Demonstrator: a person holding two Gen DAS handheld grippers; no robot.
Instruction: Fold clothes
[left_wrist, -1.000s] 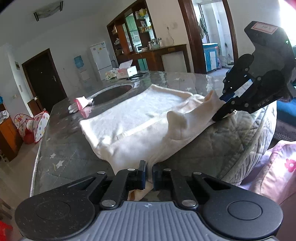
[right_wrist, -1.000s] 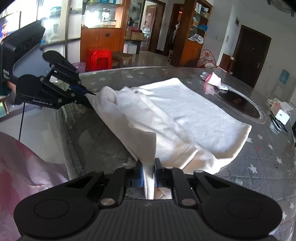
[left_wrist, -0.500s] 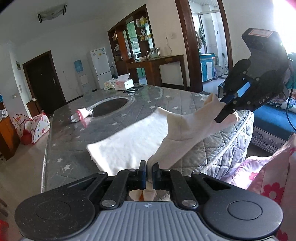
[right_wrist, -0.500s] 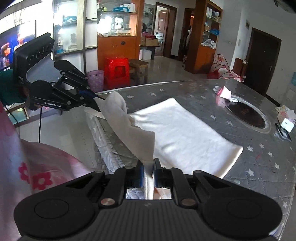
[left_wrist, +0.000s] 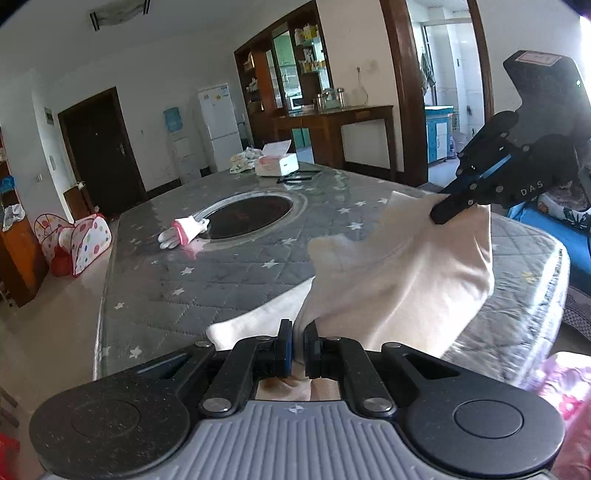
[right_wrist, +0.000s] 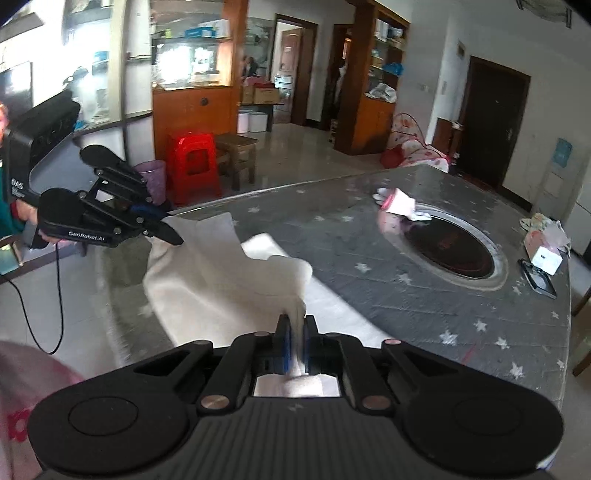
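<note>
A cream white garment (left_wrist: 399, 280) hangs between my two grippers above the near edge of the grey quilted table (left_wrist: 207, 280). My left gripper (left_wrist: 298, 343) is shut on one corner of it. My right gripper (right_wrist: 297, 343) is shut on the other corner, and it also shows in the left wrist view (left_wrist: 439, 216). In the right wrist view the garment (right_wrist: 221, 280) sags from the left gripper (right_wrist: 173, 236) down to my fingers, its lower part still draped on the table's edge.
A pink and white glove (left_wrist: 183, 230) lies by a round dark inset (left_wrist: 251, 216) in the table. A tissue box (left_wrist: 277, 164) and a phone (right_wrist: 537, 282) lie at the far end. A red stool (right_wrist: 194, 166) stands on the floor.
Both grippers have pulled back and up with the garment. It has slid off most of the table and now hangs bunched between them at the near edge.
</note>
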